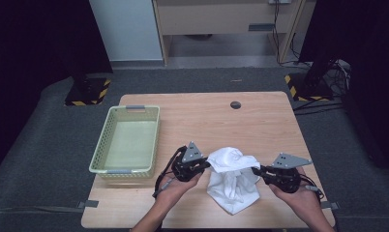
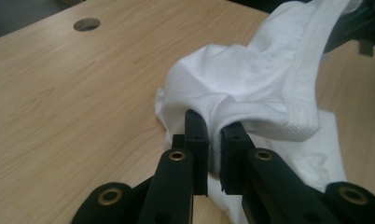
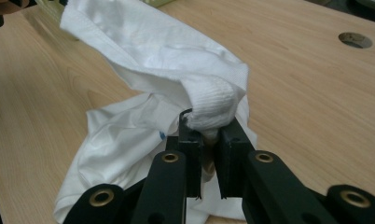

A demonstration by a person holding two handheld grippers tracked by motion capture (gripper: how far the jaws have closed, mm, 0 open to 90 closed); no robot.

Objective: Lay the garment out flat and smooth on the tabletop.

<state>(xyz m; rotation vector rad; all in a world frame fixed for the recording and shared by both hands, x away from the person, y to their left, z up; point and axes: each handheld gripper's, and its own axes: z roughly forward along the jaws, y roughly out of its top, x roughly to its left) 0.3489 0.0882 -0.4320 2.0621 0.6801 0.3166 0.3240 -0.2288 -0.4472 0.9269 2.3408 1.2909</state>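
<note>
While 1 basket [image 1: 127, 140] sits aside, 2 grippers' fingers [image 2: 196, 133] pinch 1 white garment [image 1: 232, 176].

We saw a wooden table [image 1: 260, 121] with a pale, grained top and rounded corners, set on dark grey carpet [image 1: 42, 140]. A round hole [image 1: 235, 105] sat near its far edge. On the left part of the top stood a pale green basket [image 1: 98, 145] — perforated walls, grey handles at both short ends — its near end close to the front edge. Right of it, near the front, a white cloth [image 1: 233, 193] rested on the wood with its lower folds — the upper part was raised off the top.
</note>
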